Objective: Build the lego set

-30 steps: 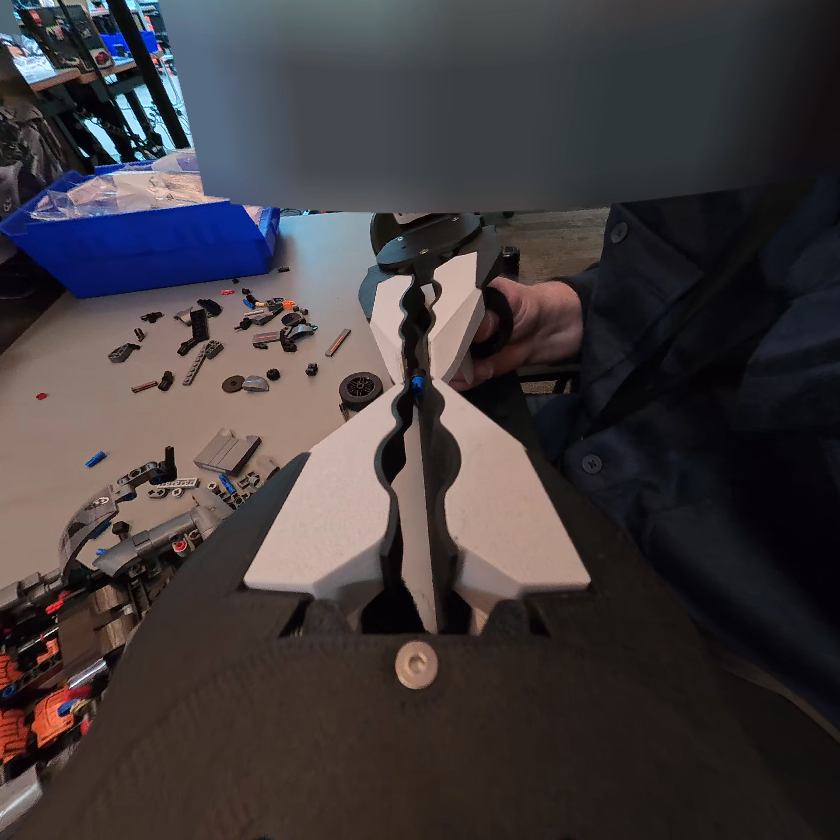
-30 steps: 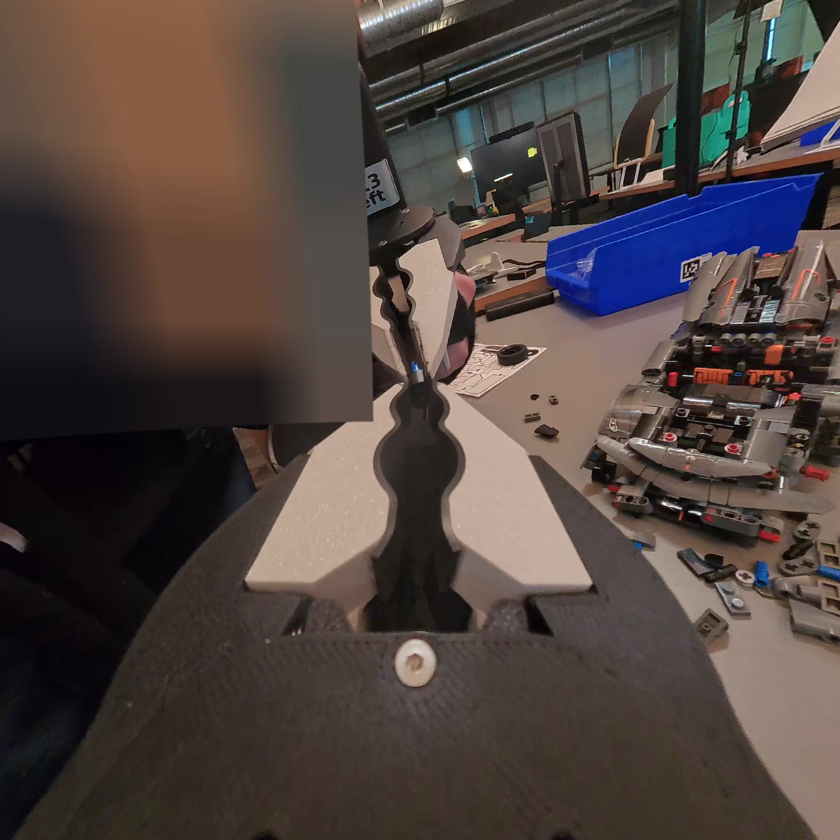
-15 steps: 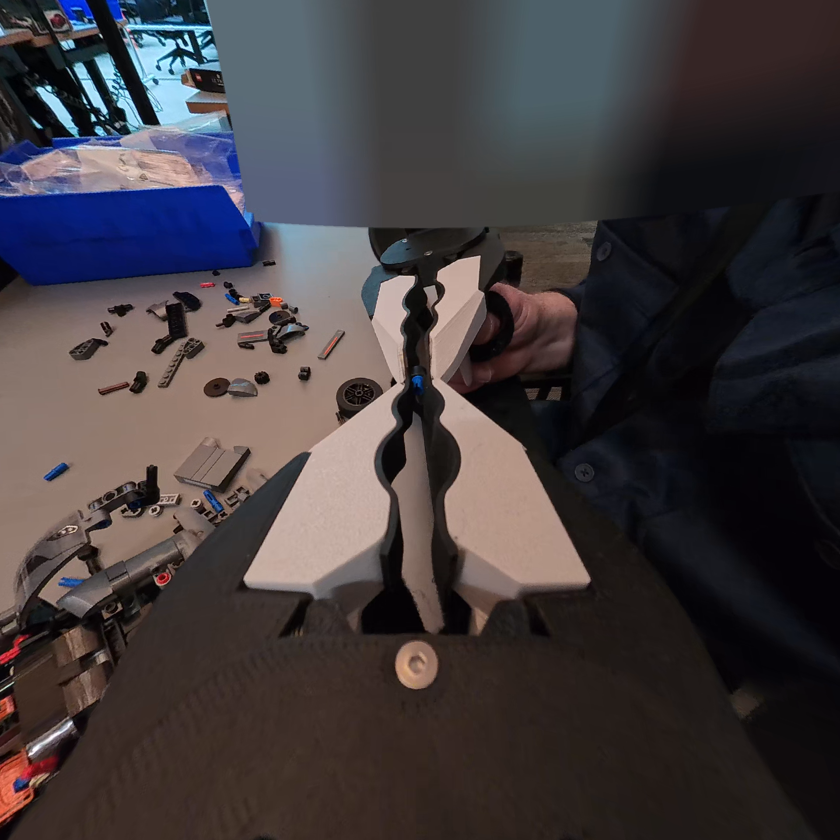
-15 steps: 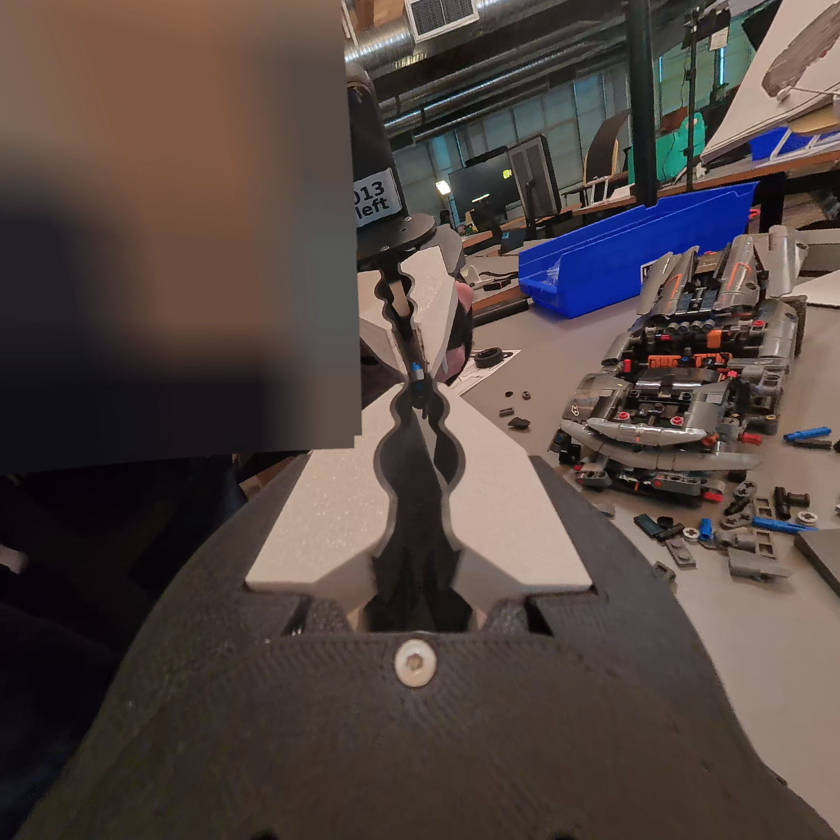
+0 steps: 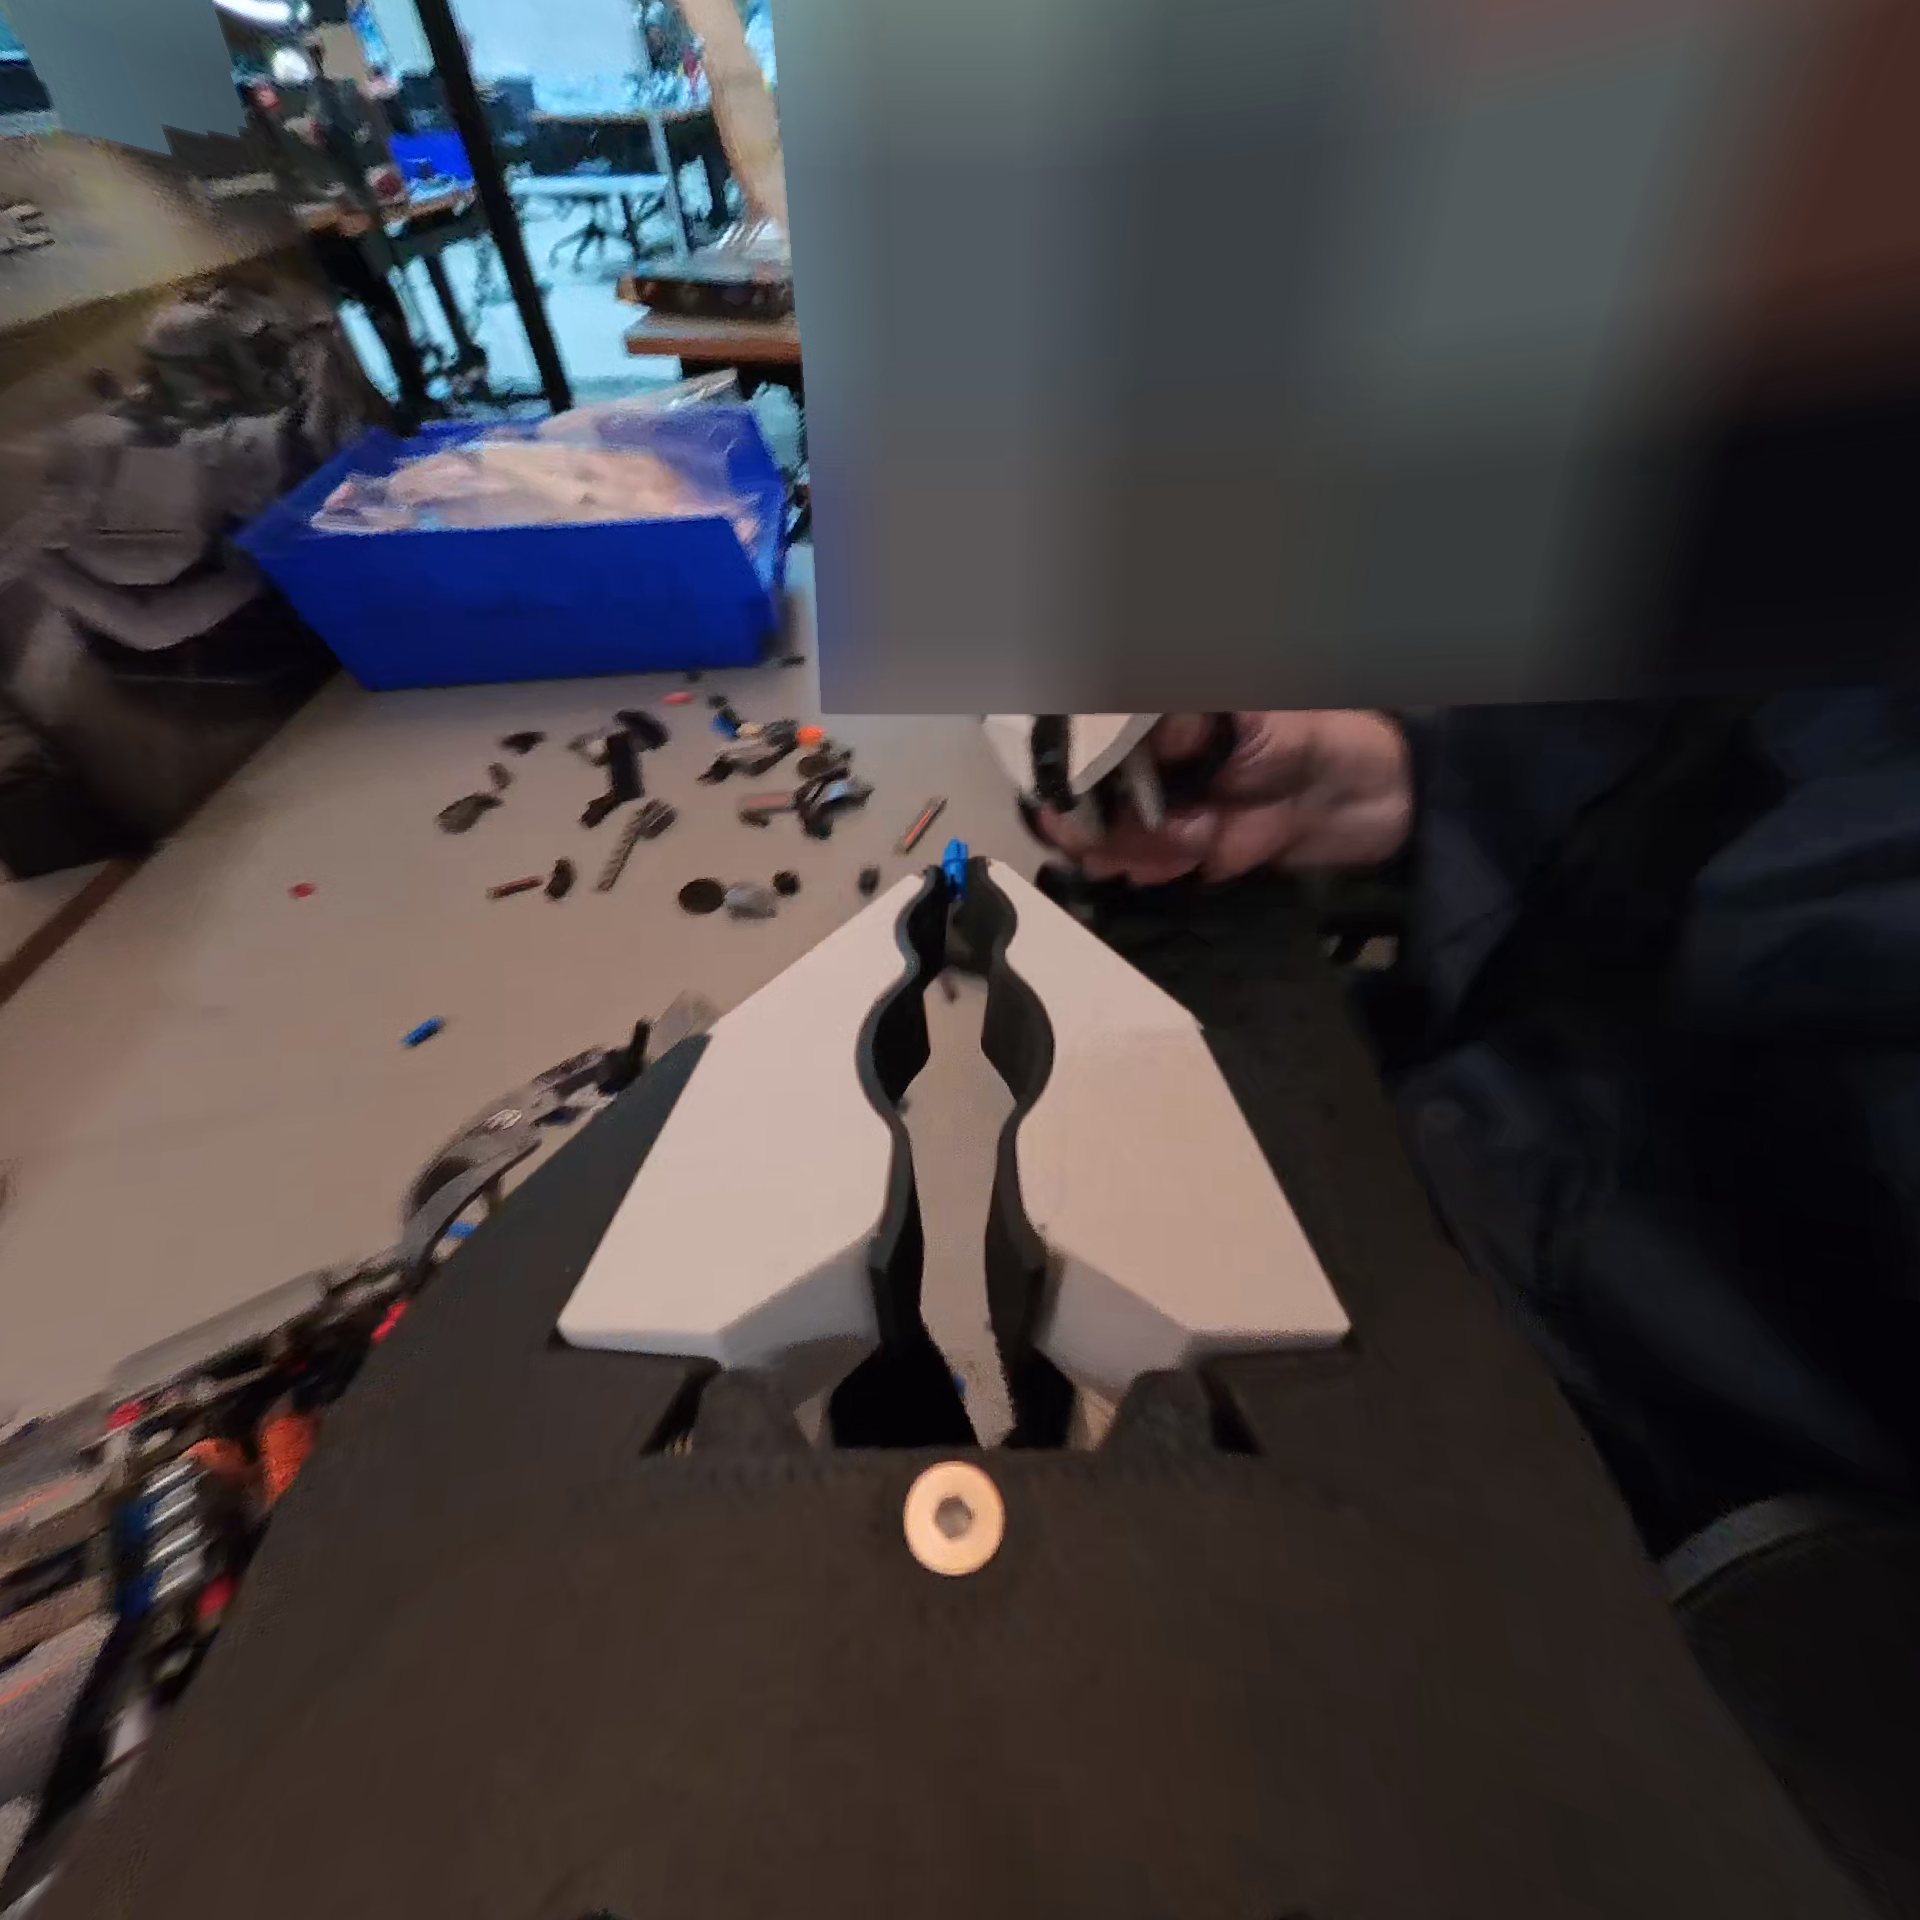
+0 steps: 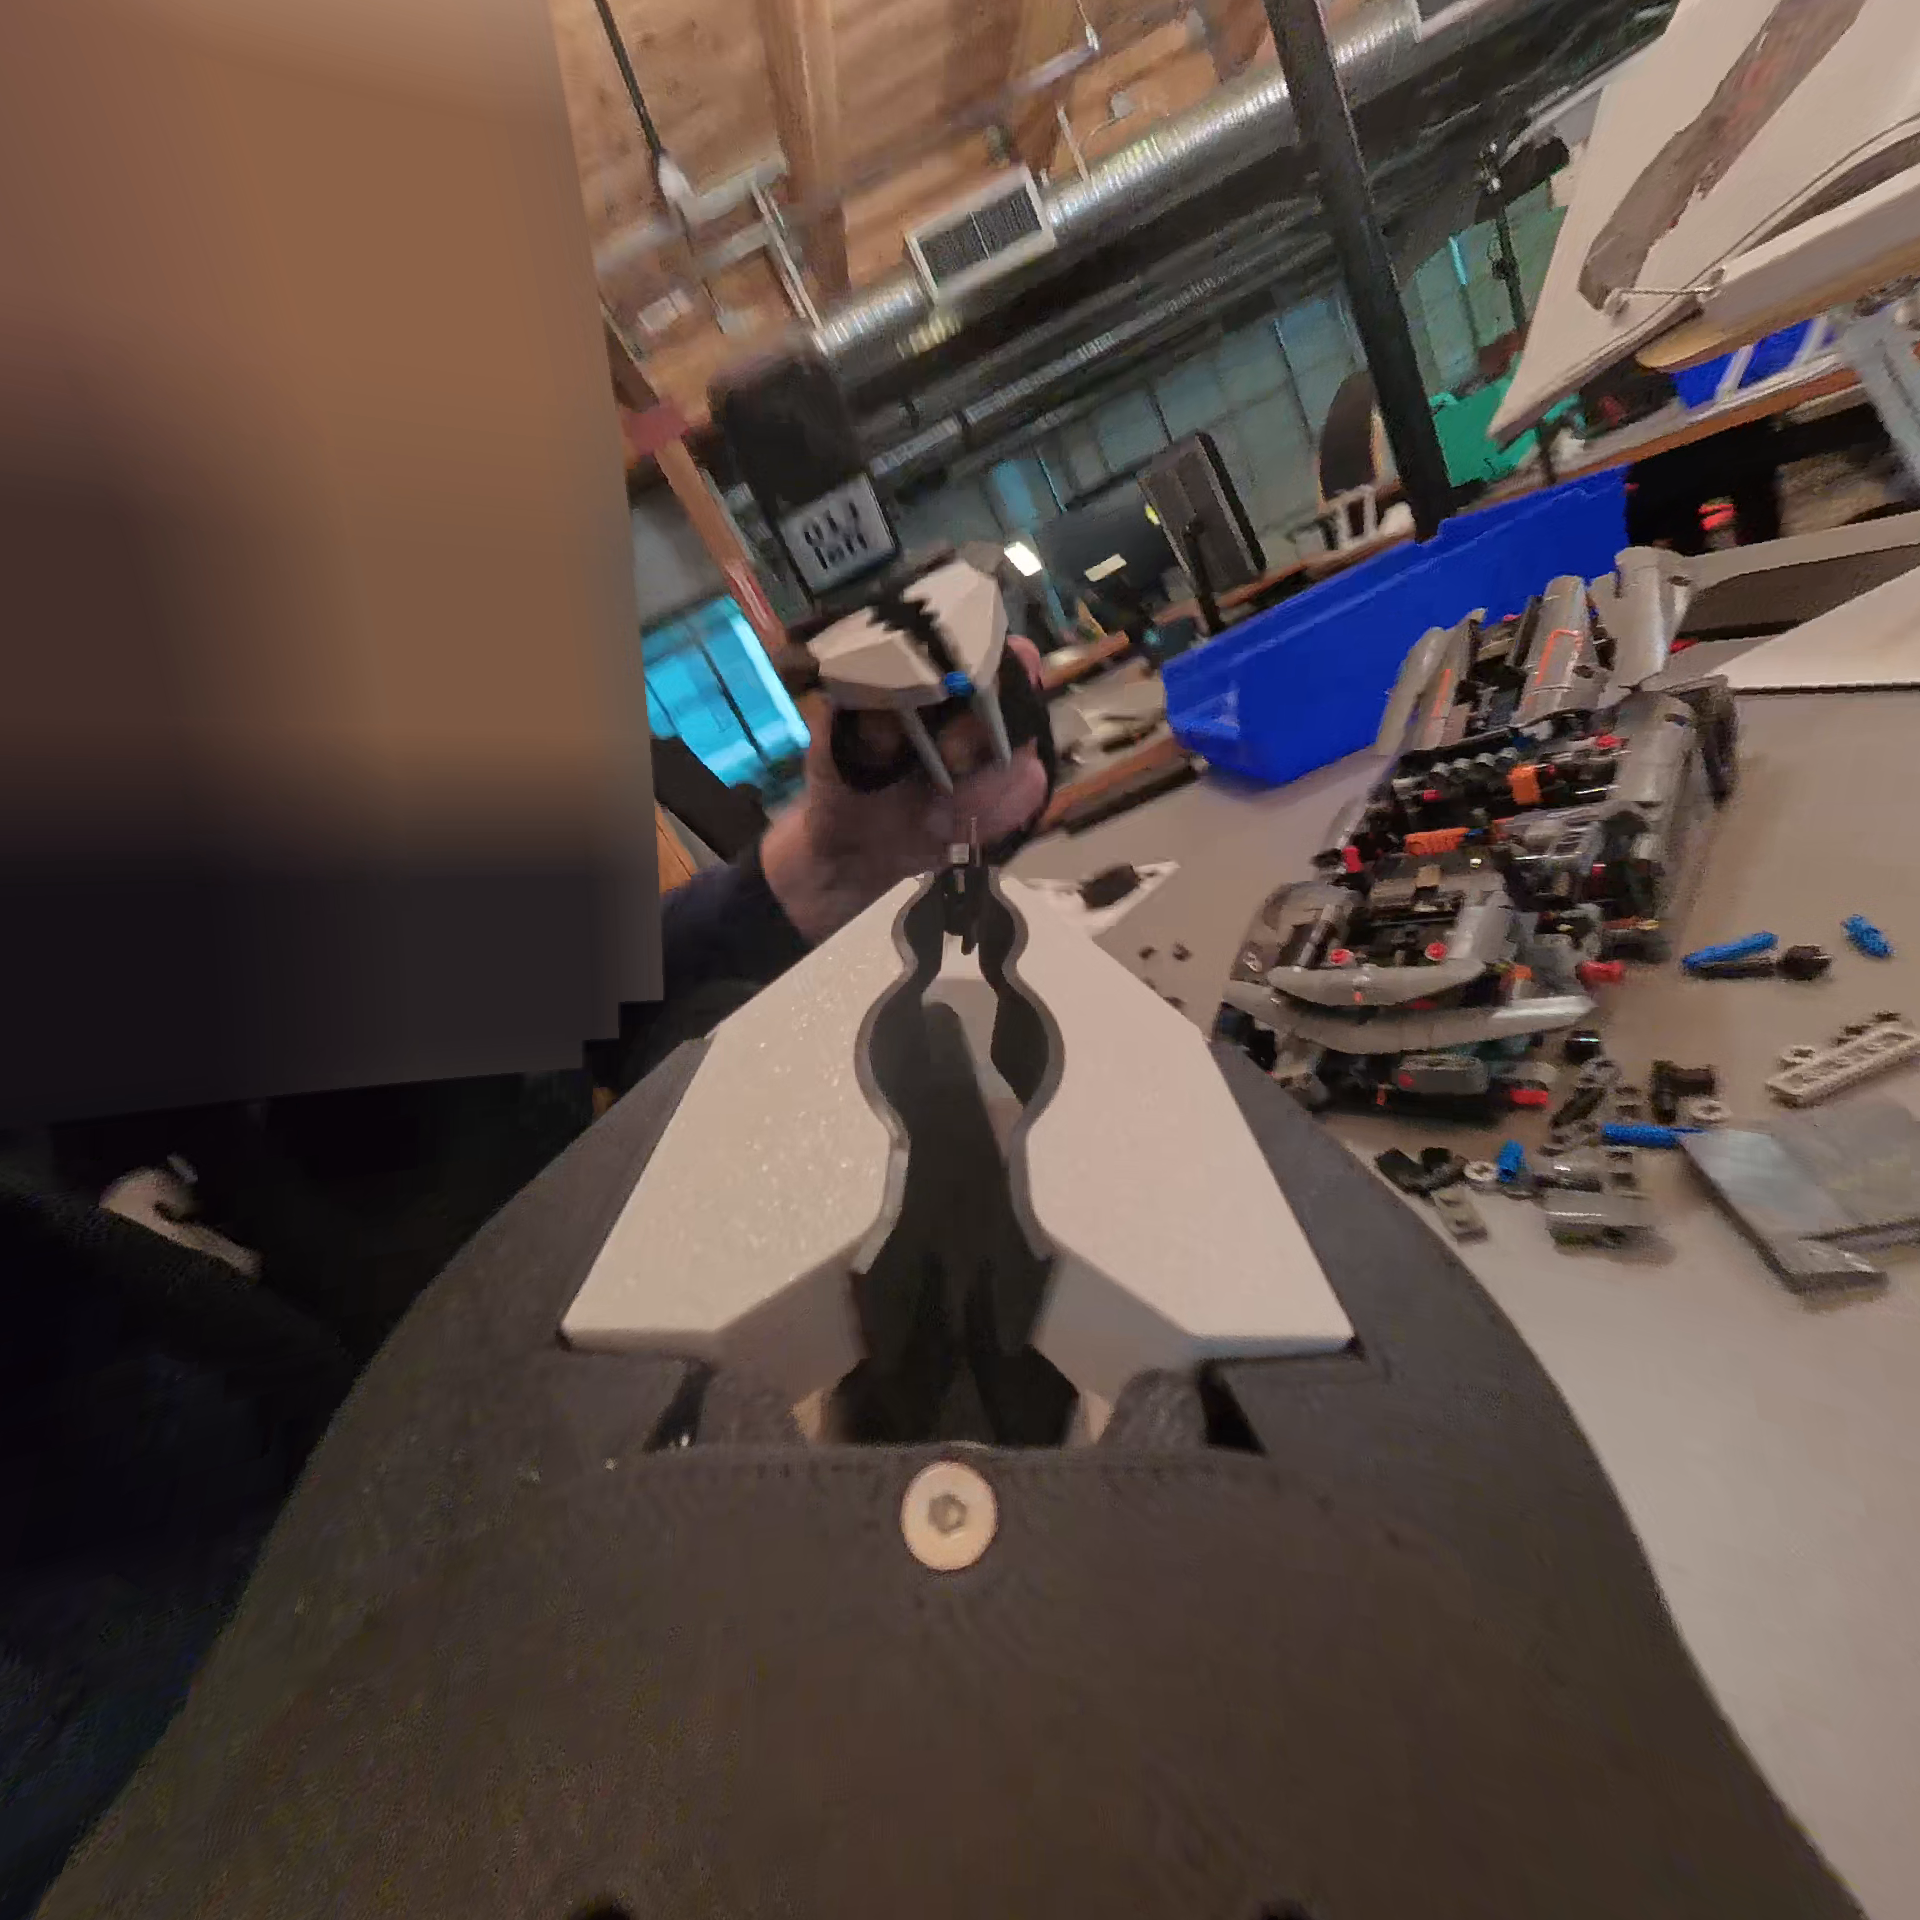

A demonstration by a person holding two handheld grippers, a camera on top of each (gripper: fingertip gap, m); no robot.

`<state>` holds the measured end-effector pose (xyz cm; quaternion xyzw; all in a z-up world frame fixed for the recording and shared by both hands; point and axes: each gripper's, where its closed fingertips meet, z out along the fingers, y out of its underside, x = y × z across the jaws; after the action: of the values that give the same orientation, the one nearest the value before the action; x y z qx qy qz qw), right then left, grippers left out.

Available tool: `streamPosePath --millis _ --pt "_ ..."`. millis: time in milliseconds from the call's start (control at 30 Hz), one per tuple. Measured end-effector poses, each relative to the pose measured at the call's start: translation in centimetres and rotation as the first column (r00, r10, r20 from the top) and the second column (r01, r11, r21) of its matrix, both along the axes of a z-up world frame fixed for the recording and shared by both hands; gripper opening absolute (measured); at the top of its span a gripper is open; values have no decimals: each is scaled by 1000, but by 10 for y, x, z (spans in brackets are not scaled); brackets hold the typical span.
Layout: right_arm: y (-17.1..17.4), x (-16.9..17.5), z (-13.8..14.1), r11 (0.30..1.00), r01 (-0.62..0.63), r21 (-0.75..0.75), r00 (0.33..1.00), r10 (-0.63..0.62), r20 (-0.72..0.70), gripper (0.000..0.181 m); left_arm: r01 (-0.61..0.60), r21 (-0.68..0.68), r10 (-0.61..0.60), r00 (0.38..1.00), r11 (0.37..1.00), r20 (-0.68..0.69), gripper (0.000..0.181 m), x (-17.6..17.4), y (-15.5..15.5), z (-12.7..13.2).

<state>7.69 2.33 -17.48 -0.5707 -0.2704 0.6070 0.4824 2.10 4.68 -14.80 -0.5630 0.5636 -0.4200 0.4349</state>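
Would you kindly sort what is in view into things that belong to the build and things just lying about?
Build:
left gripper pinching blue pin
right gripper pinching small dark piece
lego car
loose pieces

Lying about:
blue bin
grey table

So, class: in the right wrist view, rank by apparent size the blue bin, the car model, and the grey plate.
1. car model
2. blue bin, though it sits farther back, so its true size is unsure
3. grey plate
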Motion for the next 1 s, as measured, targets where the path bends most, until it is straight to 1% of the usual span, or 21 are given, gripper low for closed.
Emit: streamPosePath --millis 33,67,100,133,167,233,267,300,333,400,433,467,533,567,633,667,733,800,900,1000 --pt "-1 -3 -2 1000 9 19 999 -9 36 4 2 1 -2 1000 1000 -15 1 -1 -1 -3" --pt "1 -3 -2 1000 12 11 999 -12 33 5 17 -7 -17 999 1000 -47 2 -1 -5 -9" --pt "4 0 -2 1000 13 -11 1000 -13 10 4 5 23 -3 997 1000 -76 2 -3 -5 -15" --pt "6 1 -2 1000 11 -26 1000 -11 -2 4 9 26 -6 994 1000 -112 2 -6 -7 -21" --pt "5 -1 -4 1000 -1 -26 1000 1 18 4 33 3 -32 985 999 -171 2 -11 -12 -32" --pt "0 -9 -10 1000 -20 -9 996 21 84 4 -2 28 8 977 1000 -214 2 -23 -11 -45" --pt "-1 -12 -12 1000 -25 -6 994 25 102 5 -5 -7 3 969 1000 -249 2 -30 -14 -55" --pt "-1 -13 -14 999 -31 -11 993 32 115 4 -26 -14 20 947 1000 -319 2 -39 -14 -70" --pt "-1 -15 -16 999 -38 -16 991 40 128 4 -58 22 62 927 998 -370 2 -47 -10 -84" --pt "-1 -20 -19 999 -47 -14 986 49 161 4 -68 -4 59 894 998 -445 2 -57 -16 -106" --pt "-2 -23 -22 998 -53 -14 981 55 184 4 -86 19 84 874 996 -479 2 -61 -15 -117" --pt "-2 -26 -25 998 -57 -15 977 59 206 5 -87 33 92 868 996 -488 2 -61 -15 -124" --pt "-2 -30 -29 998 -60 -16 969 62 240 5 -92 3 79 844 996 -530 2 -63 -19 -139" --pt "-2 -31 -31 998 -61 -18 963 64 261 5 -97 14 89 832 995 -548 2 -65 -17 -145" --pt "1 -31 -36 999 -36 -8 949 37 314 4 -99 1 81 807 995 -585 2 -68 -18 -156" --pt "3 -31 -40 1000 -25 -4 935 24 354 5 -109 2 88 796 994 -598 2 -69 -16 -161" --pt "8 -29 -53 1000 6 26 887 -17 461 5 -98 -20 63 773 995 -632 3 -72 -19 -170" --pt "11 -27 -64 998 13 66 827 -48 560 5 -99 -10 71 777 995 -625 3 -71 -17 -172" --pt "11 -29 -79 997 -10 73 761 -40 648 5 -105 -23 67 769 994 -636 7 -72 -17 -176" --pt "12 -29 -91 996 -18 84 701 -47 711 5 -112 -55 54 782 992 -621 15 -69 -18 -177"
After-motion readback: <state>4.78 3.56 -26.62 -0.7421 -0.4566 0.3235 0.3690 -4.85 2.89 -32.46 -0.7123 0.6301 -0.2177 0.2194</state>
